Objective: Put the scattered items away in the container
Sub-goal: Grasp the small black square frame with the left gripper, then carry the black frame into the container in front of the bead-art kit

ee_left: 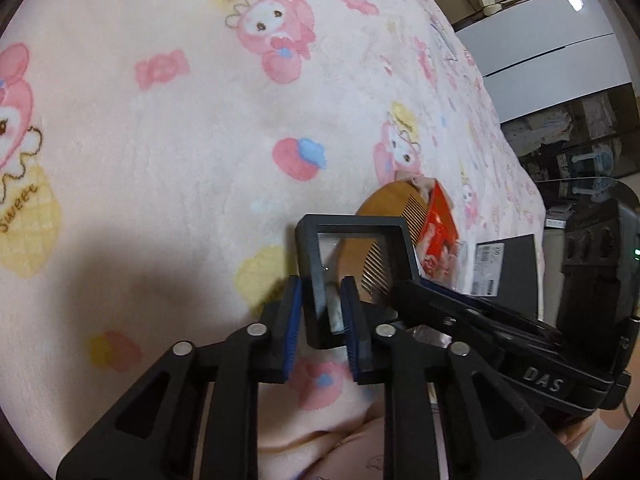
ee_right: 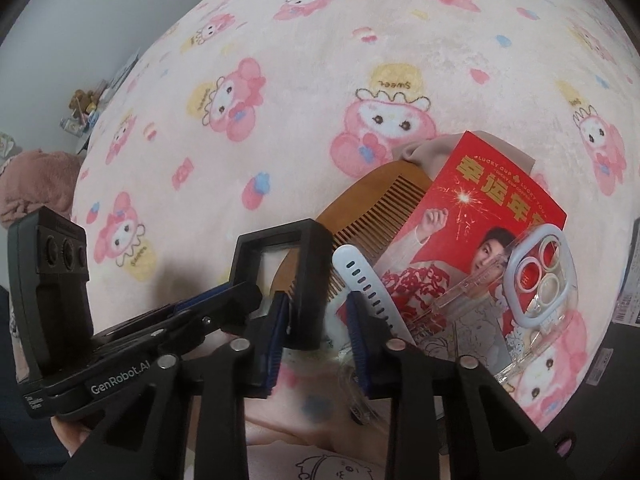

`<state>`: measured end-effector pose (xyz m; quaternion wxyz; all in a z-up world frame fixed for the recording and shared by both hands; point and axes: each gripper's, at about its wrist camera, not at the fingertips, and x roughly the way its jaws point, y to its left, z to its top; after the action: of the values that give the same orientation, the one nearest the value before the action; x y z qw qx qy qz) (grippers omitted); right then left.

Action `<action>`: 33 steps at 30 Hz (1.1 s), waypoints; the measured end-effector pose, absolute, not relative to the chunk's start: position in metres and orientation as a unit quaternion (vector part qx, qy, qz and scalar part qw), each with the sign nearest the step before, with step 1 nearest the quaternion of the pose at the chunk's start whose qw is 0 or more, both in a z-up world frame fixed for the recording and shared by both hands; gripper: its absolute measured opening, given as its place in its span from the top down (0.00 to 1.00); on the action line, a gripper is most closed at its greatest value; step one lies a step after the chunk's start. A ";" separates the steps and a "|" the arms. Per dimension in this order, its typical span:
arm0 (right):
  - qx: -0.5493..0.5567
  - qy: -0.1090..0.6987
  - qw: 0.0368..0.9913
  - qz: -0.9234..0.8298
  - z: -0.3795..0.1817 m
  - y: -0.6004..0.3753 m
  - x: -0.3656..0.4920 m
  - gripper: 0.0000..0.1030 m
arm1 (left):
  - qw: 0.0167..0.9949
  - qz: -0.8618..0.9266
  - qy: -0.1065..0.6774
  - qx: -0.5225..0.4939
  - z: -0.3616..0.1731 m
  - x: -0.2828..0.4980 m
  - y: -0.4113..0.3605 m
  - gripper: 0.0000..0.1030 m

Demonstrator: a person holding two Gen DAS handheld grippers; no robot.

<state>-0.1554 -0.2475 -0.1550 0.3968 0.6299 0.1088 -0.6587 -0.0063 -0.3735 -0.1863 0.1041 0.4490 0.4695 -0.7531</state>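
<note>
The left gripper (ee_left: 325, 320) had its blue-padded jaws pinching the side of a square black frame box with a clear window (ee_left: 354, 258). The right gripper (ee_right: 316, 334) held the box's other side between jaws only partly closed; whether they pressed it I could not tell. Ahead of the jaws, on the pink cartoon-print blanket (ee_left: 160, 140), lay a wooden comb (ee_right: 360, 208), a red printed packet (ee_right: 480, 208), a white perforated strap (ee_right: 370, 284) and a clear phone case (ee_right: 536, 280). No container showed, so tidying seemed barely begun.
</note>
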 end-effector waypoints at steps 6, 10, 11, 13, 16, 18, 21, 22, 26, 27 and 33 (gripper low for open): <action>0.611 0.085 0.409 -0.672 -0.135 -0.231 -0.142 0.82 | 0.097 -0.774 0.443 0.443 -0.151 0.005 -0.358 0.84; 0.573 0.069 0.420 -0.700 -0.097 -0.205 -0.129 0.82 | 0.065 -0.801 0.412 0.429 -0.110 0.005 -0.335 0.84; 0.561 0.063 0.421 -0.710 -0.085 -0.194 -0.126 0.82 | 0.053 -0.809 0.399 0.428 -0.097 0.002 -0.325 0.84; 0.541 0.042 0.420 -0.728 -0.063 -0.169 -0.124 0.82 | 0.037 -0.822 0.375 0.426 -0.078 -0.007 -0.307 0.84; 0.517 0.016 0.407 -0.753 -0.038 -0.124 -0.126 0.82 | -0.005 -0.841 0.334 0.425 -0.048 -0.029 -0.268 0.84; 0.504 0.005 0.386 -0.773 -0.025 -0.087 -0.130 0.82 | -0.038 -0.850 0.306 0.427 -0.034 -0.048 -0.237 0.84; 0.489 -0.008 0.354 -0.797 -0.013 -0.029 -0.140 0.82 | -0.091 -0.846 0.277 0.446 -0.029 -0.089 -0.181 0.84; 0.485 -0.008 0.341 -0.805 -0.011 -0.008 -0.143 0.82 | -0.106 -0.842 0.269 0.456 -0.029 -0.100 -0.162 0.84; 0.498 -0.019 0.285 -0.819 -0.020 0.074 -0.160 0.82 | -0.144 -0.832 0.219 0.489 -0.035 -0.138 -0.079 0.81; 0.503 -0.021 0.276 -0.819 -0.025 0.089 -0.165 0.82 | -0.149 -0.828 0.208 0.499 -0.040 -0.146 -0.062 0.81; 0.535 -0.018 0.226 -0.814 -0.068 0.160 -0.191 0.82 | -0.171 -0.789 0.171 0.565 -0.087 -0.188 0.005 0.81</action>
<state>-0.1912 0.1605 -0.0677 0.2263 0.5346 -0.0180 -0.8140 -0.1879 0.0045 -0.0869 -0.1711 0.5653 0.1707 -0.7887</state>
